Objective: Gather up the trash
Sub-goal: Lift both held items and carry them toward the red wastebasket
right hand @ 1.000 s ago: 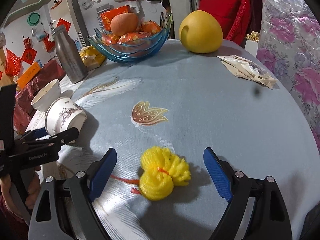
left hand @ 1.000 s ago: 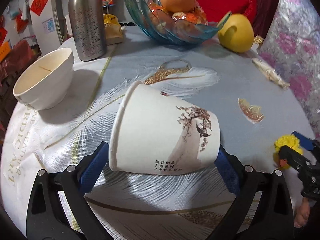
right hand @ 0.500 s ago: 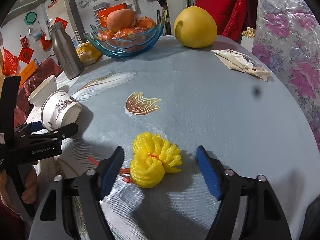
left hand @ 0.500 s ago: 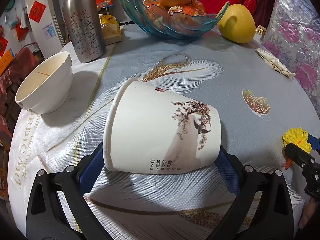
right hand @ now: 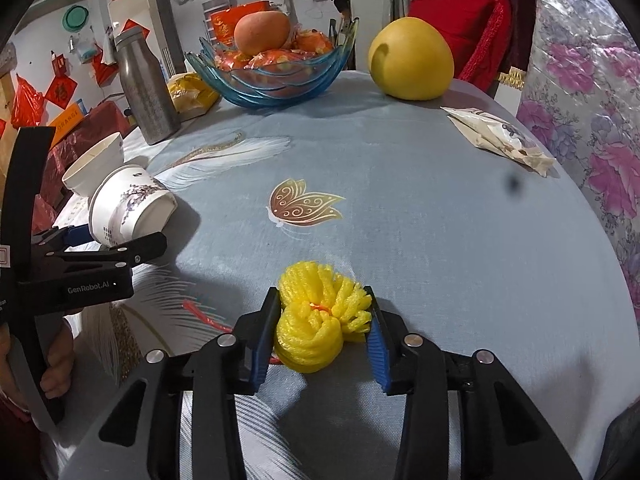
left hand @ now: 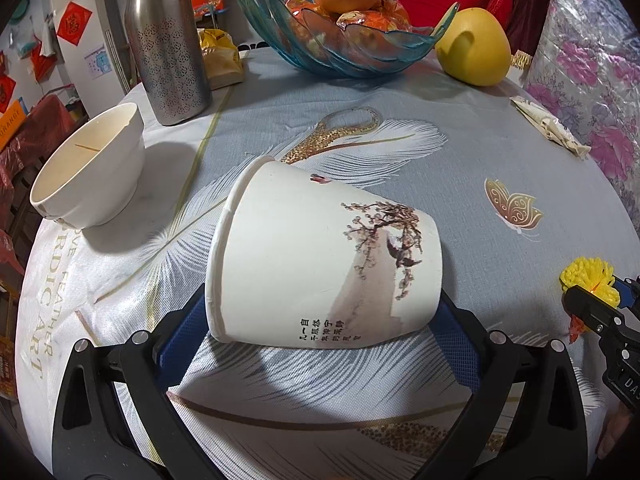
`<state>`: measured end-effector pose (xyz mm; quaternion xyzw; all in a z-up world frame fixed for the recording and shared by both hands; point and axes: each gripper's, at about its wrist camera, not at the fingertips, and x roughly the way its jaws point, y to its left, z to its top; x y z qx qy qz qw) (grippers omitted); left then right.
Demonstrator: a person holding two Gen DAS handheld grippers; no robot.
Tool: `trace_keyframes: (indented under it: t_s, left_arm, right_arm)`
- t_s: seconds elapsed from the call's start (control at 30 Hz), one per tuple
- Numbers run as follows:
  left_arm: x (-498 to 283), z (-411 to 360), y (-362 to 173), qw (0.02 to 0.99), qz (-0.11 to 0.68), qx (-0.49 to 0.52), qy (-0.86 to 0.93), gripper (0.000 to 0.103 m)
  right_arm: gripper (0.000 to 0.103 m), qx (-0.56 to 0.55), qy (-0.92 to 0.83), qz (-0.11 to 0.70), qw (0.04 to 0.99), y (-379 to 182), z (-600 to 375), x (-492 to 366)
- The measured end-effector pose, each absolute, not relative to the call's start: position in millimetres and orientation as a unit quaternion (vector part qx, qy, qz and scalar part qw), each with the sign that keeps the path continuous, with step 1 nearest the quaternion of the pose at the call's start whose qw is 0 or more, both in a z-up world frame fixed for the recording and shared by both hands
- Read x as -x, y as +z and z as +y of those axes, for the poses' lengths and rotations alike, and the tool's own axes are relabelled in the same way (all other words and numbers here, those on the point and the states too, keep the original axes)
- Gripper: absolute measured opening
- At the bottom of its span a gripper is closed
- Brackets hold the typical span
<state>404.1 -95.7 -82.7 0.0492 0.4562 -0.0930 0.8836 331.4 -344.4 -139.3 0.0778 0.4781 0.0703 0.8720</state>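
1. desk (right hand: 440,240), round, feather-print cloth: the layout matches a second ago. Fruit bowl (right hand: 272,76), pomelo (right hand: 412,64), steel bottle (right hand: 146,92), white bowl (left hand: 90,168) and the flat wrapper (right hand: 500,140) near the right edge all sit where they did.
2. paper cup (left hand: 320,264): on its side, rim toward the white bowl, raised off the cloth. Unchanged over the last second.
3. left gripper (left hand: 320,344): clamped across the cup, one blue pad at the rim end, the other at the base end. Cup looks secured, so that item is collected in hand.
4. right gripper (right hand: 320,328): the main change. Jaws were wide either side of the foam a second ago, now closing in, about half way. Left pad (right hand: 266,340) touches the foam, right pad just at its edge; no firm squeeze yet.
5. yellow foam fruit net (right hand: 320,320): on the desk, near edge, between the right jaws, red strip trailing left. Grasp nearly done; lift likely comes next.
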Motion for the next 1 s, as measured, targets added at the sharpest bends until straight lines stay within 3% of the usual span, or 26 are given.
trace_keyframes:
  t_s: [0.33,0.47,1.0]
  left_arm:
    - [-401,-95,-79,0.888,0.448,-0.044,-0.097,0.096]
    - [-397,-97,-75,0.892,0.437,-0.046,-0.108,0.084]
    - [-352,-106,-41,0.941,0.311,-0.102,-0.088,0.084]
  right_arm:
    - [0.041,-0.079,0.071,0.478,0.872,-139,-345,-331]
    - [0.041,-0.079,0.071,0.478,0.872,-139,-345,-331]
    - [0.043,-0.085,0.077,0.477,0.871,-139,-346,-332]
